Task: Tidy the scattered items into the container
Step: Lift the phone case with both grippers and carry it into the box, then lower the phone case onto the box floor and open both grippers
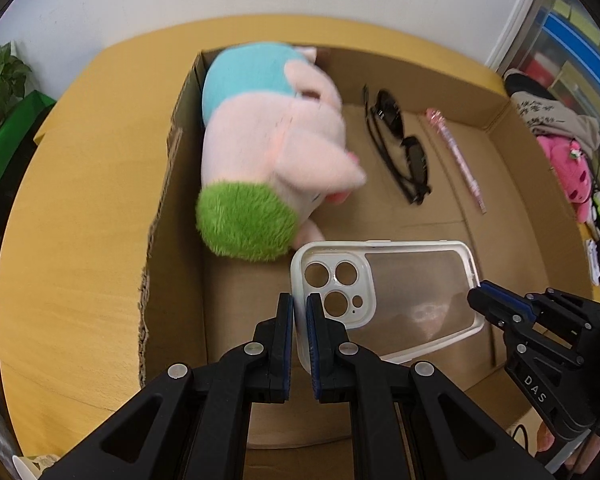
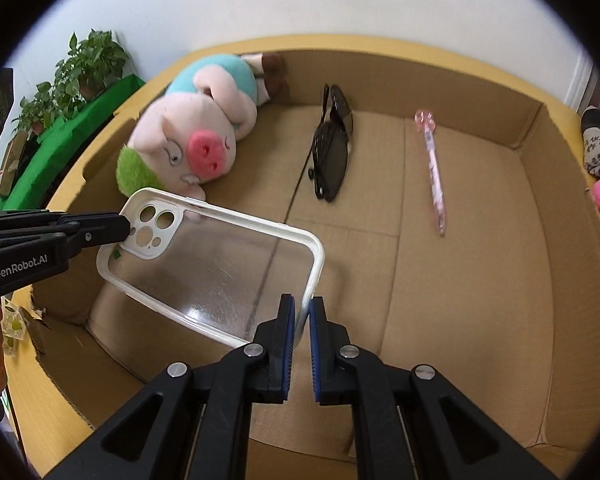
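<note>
1. Yellow wooden bench (image 1: 80, 208) carries a shallow open brown cardboard box (image 2: 480, 280), the container; its walls stand on all sides.
2. Pink plush pig with turquoise shirt and green fuzzy hair (image 2: 192, 132) lies on its side in the box's far left corner, against the left wall, snout facing the right wrist camera.
3. Clear phone case with white rim and three round camera holes (image 1: 400, 292) hangs over the near-left part of the box floor, just beside the pig's green hair. It is tilted, held at both ends; whether it touches the floor cannot be told.
4. Left gripper (image 1: 300, 312): fingers clenched on the case's rim at the camera-hole end.
5. Right gripper (image 2: 302, 316): fingers clenched on the rim at the opposite short end.
6. Black folded sunglasses (image 2: 332, 152) lie on the box floor in the middle, well apart from the case.
7. Pink pen with a rounded topper (image 2: 434, 168) lies flat to the right of the sunglasses, not touching them.
</note>
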Available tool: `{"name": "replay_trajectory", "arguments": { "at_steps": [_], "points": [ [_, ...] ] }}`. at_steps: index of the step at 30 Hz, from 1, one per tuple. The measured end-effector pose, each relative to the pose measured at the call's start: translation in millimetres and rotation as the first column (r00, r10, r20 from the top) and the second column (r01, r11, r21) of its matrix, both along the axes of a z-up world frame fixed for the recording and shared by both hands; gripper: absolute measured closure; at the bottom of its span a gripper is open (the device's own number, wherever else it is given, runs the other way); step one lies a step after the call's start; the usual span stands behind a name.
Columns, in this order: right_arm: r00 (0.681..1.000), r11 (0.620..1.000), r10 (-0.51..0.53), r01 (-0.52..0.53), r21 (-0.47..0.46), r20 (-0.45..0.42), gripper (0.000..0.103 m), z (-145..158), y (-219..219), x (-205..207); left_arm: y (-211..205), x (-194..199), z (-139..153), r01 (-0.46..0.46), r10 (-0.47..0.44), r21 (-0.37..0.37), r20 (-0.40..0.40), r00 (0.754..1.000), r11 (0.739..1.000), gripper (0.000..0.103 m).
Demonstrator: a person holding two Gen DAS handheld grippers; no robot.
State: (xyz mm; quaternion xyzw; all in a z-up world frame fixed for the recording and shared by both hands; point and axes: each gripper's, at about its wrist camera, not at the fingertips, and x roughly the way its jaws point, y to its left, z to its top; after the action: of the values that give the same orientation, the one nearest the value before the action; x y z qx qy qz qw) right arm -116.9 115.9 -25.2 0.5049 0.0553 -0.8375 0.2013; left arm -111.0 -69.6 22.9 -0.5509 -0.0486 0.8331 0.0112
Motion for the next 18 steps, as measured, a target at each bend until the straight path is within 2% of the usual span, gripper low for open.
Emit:
{"name": "replay_trajectory", "arguments": {
  "at_steps": [12,18],
  "points": [
    [0.997,0.998,0.046,-0.049,0.033,0.069,0.099,-11.9,-23.3,1.0,-10.3,-1.1,-20.6,-0.026,0.032,-0.090,0.071,0.997,0.996,0.097],
    [0.996,0.999,0.040,-0.043,0.029,0.078,0.099,-11.4,-22.9,2.4,-16.1,0.9,-20.1,-0.034,0.041,-0.087,0.071,0.997,0.996,0.097]
  ]
}}
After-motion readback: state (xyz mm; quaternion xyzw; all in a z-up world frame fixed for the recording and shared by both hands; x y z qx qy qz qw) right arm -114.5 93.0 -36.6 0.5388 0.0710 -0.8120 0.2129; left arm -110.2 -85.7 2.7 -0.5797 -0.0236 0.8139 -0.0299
